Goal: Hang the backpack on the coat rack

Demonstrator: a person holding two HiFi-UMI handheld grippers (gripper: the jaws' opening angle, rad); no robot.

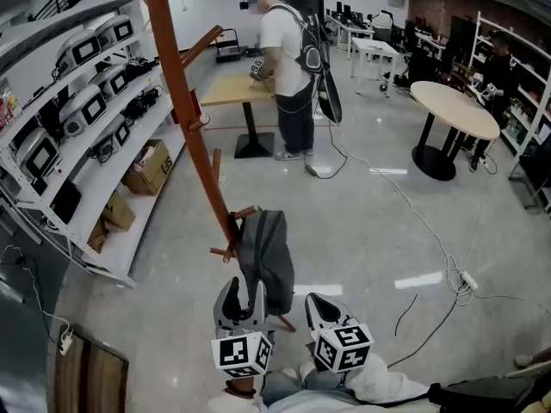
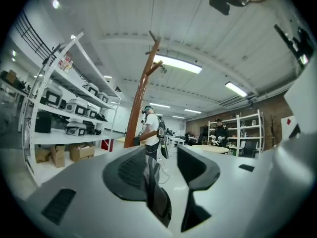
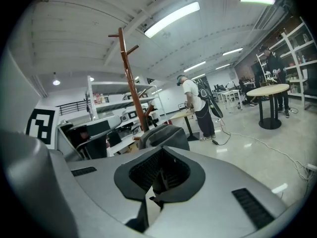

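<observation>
Backpack (image 1: 265,261) likely soft, limp, fairly light; fabric sits between spread left gripper (image 1: 244,292) jaws; grip webbing; right gripper (image 1: 320,306) pressed together.

**Coat rack** (image 1: 185,101): reddish-brown wood. **Backpack** (image 1: 265,261), against the coat rack: mid grey. **Left gripper** (image 1: 241,292) and **right gripper** (image 1: 317,303), below the coat rack: pale grey shells, black ribbed pads, cubes with black-and-white square markers. **Floor** (image 1: 370,231): glossy pale grey. **Shelving** (image 1: 142,136), left of the coat rack: white. **Round table** (image 1: 452,110), right of it: beige top, black base.
</observation>
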